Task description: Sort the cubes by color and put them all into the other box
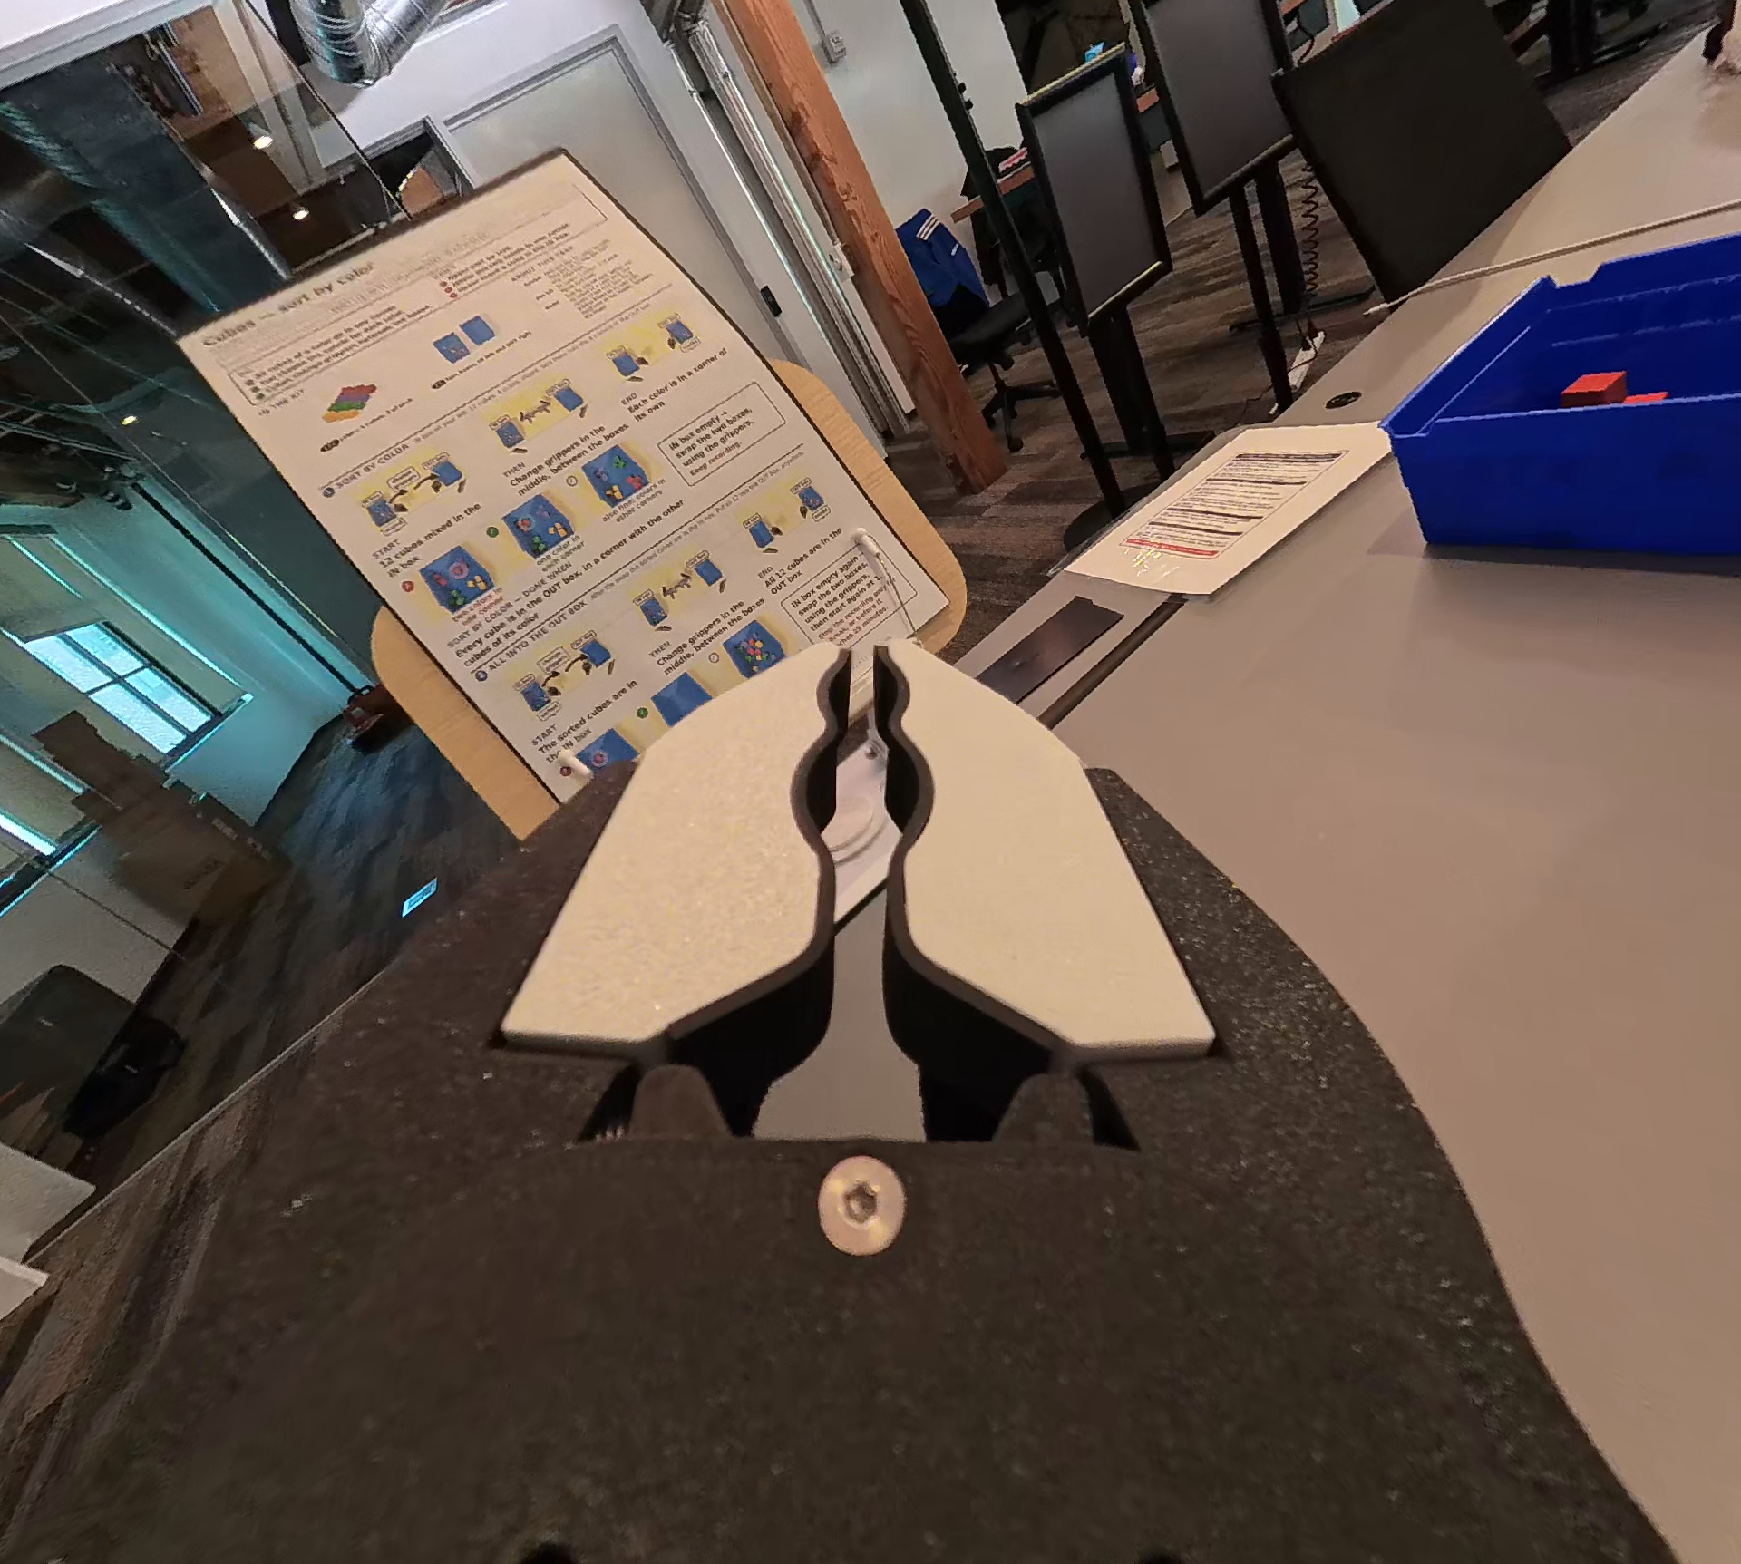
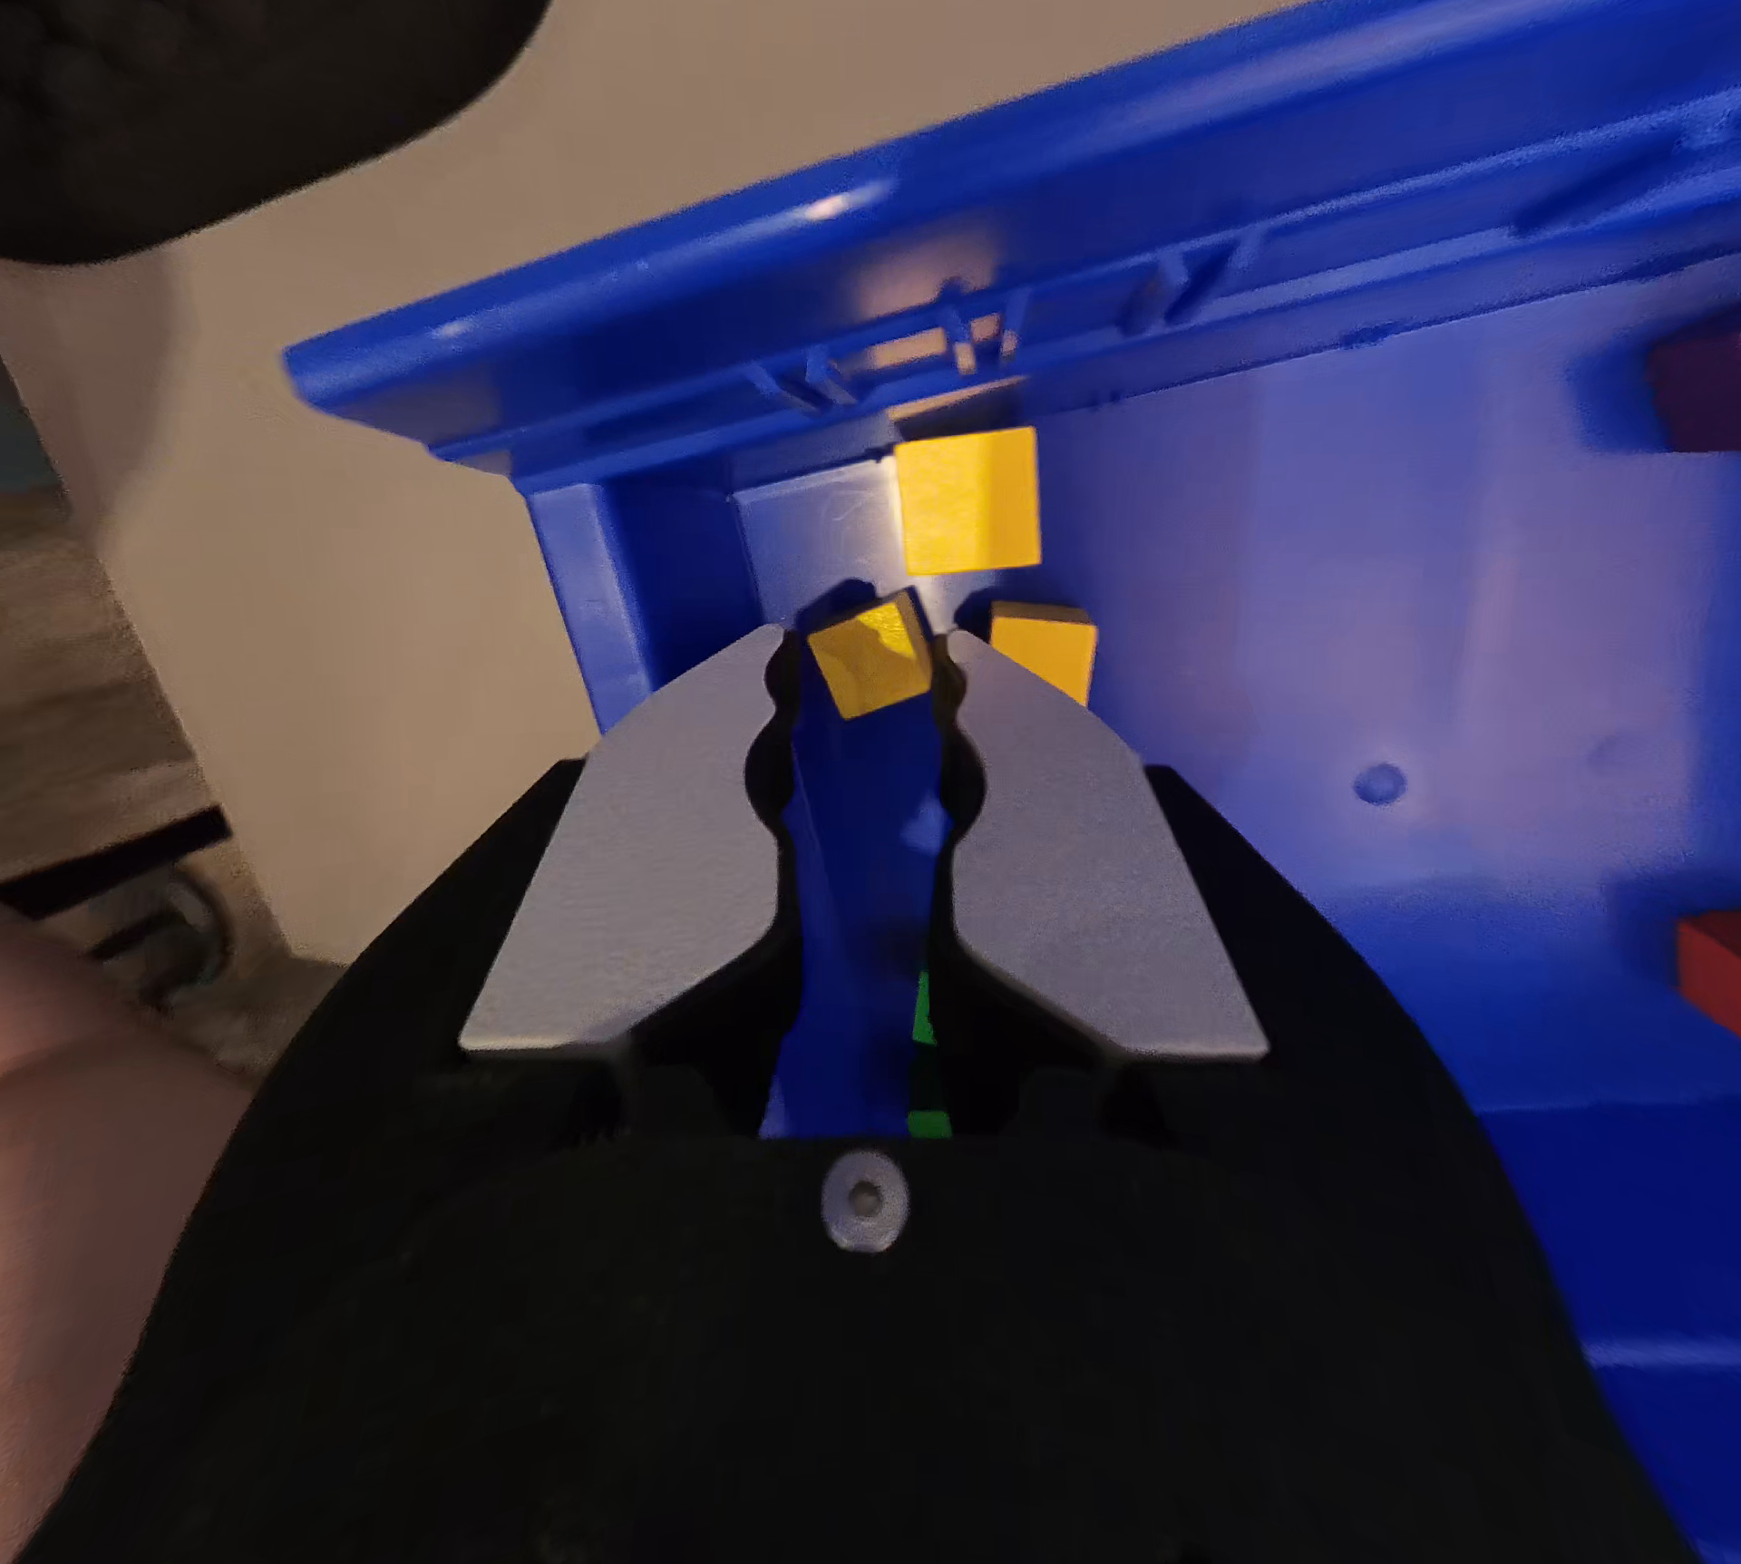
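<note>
Between the fingertips of the right hand-held gripper (image 2: 867, 657), a yellow cube (image 2: 867, 664) sits clamped, tilted, low inside the blue box (image 2: 1225, 671) near its corner. Two more yellow cubes lie just beyond: one (image 2: 968, 500) at 12 o'clock, another (image 2: 1044, 657) at 2 o'clock beside the right finger; setting down likely needs only release. Left hand-held gripper (image 1: 861, 662), nearly closed and empty, points off the grey bench (image 1: 1413, 859) toward an instruction board (image 1: 528, 464), its blue bin (image 1: 1545, 473) at 2 o'clock, well apart.

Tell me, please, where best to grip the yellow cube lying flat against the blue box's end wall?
Probably the yellow cube across its two free side faces, coming from above: its back lies against the blue box wall, and another yellow cube sits close in front.
</note>
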Demonstrator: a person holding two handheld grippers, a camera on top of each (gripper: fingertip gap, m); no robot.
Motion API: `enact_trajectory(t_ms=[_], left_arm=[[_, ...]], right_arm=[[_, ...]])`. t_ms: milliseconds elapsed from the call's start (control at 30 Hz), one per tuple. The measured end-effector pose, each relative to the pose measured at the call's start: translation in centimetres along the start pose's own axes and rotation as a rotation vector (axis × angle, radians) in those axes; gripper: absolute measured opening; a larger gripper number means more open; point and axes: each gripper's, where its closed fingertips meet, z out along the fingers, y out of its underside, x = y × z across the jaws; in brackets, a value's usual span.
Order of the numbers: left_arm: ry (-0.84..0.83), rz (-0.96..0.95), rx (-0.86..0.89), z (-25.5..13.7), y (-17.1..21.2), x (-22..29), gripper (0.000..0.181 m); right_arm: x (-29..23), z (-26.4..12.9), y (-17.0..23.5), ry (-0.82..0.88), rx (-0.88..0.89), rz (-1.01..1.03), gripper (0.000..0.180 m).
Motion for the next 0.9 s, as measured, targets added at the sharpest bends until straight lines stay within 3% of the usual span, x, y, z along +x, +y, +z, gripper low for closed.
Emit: enact_trajectory(t_ms=[100, 200, 267, 333, 400, 467, 567, 667, 733, 900], left_arm=[[-0.022, -0.002, 0.019, -1.2, -0.5, -0.5, 0.004], [-0.075, -0.015, 0.015, -2.7, 0.3, -1.8, 0.004], [-0.146, -0.046, -0.033, -3.8, 1.8, -3.6, 0.004], [-0.301, -0.061, -0.16, -5.4, 4.6, -6.7, 0.002], [-0.526, -0.005, -0.343, -8.4, 8.1, -10.4, 0.006], [-0.711, 0.008, -0.465, -11.6, 11.0, -12.6, 0.013], [-0.665, -0.159, -0.542, -13.4, 15.7, -11.0, 0.023], [-0.739, -0.235, -0.558, -15.7, 19.1, -11.3, 0.029], [-0.778, -0.266, -0.567, -16.9, 20.7, -11.6, 0.029], [-0.75, -0.298, -0.595, -17.5, 22.5, -11.1, 0.029]], right_arm=[[-0.6, -3.9, -2.1, 0.136, 0.243, -0.022, 0.027], [-2.6, -9.7, -5.3, 0.32, 0.648, -0.063, 0.029], [-3.5, -12.5, -6.1, 0.469, 0.856, -0.04, 0.033], [-2.9, -13.9, -5.4, 0.657, 0.928, 0.069, 0.036], [-1.3, -14.2, -3.1, 0.815, 0.857, 0.242, 0.051], [0.4, -14.7, 0.2, 0.954, 0.738, 0.427, 0.053], [2.4, -15.3, 4.2, 1.008, 0.605, 0.656, 0.057], [4.9, -16.2, 6.7, 1.014, 0.566, 0.848, 0.057], [6.4, -15.9, 7.2, 0.954, 0.566, 0.943, 0.051], [9.3, -14.3, 10.9, 0.957, 0.276, 1.091, 0.048]])
